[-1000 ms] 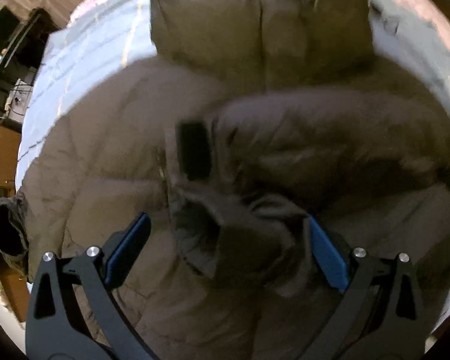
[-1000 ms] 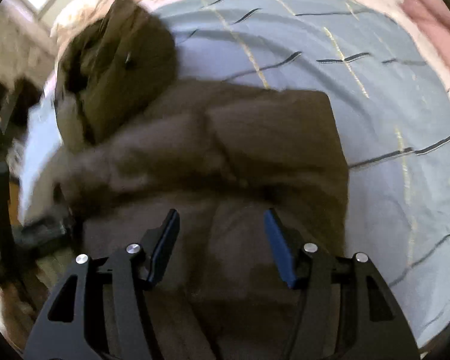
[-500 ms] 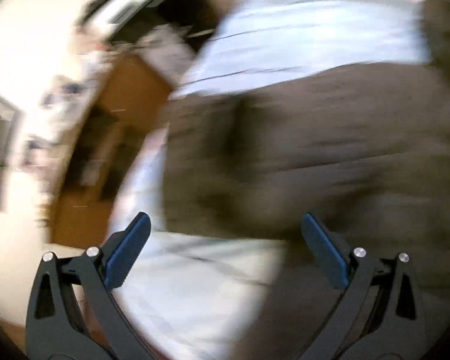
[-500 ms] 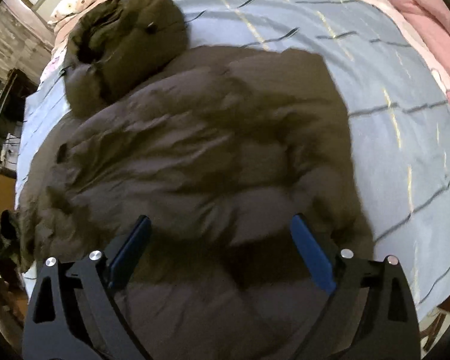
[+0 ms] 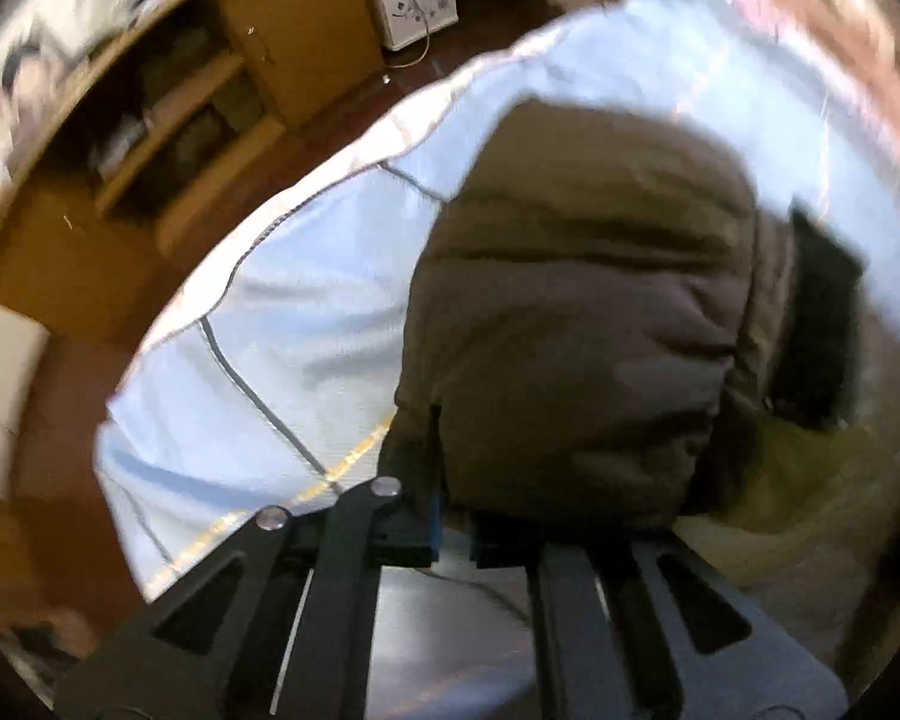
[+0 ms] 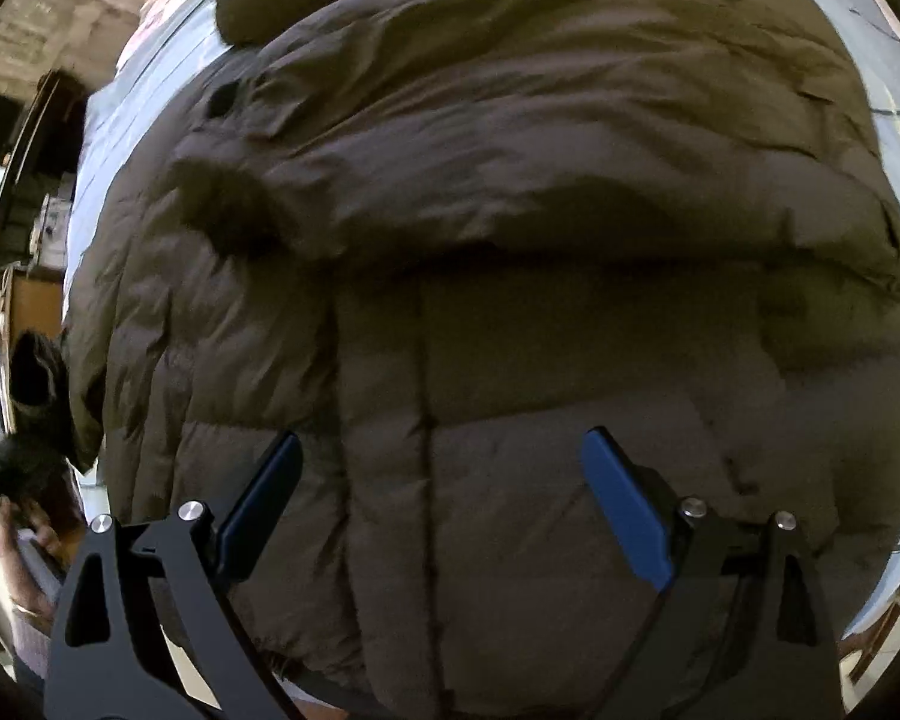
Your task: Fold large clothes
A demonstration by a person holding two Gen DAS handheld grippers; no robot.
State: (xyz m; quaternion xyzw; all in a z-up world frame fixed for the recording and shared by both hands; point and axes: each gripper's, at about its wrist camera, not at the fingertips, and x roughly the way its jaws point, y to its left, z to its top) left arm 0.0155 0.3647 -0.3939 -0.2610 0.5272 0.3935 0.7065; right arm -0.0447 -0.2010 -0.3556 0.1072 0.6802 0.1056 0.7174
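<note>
Left gripper angled steeply down, jaws clamped on jacket hem, right gripper jaws wide

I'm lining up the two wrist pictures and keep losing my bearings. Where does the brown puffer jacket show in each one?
Left wrist: the brown puffer jacket fills the centre and right, a quilted bulge just ahead of the left gripper, whose jaws are shut at its near edge.
Right wrist: it fills nearly the whole picture, beneath the open right gripper.
Shared landmark: the light blue bedsheet under the jacket, left of it in both views.
</note>
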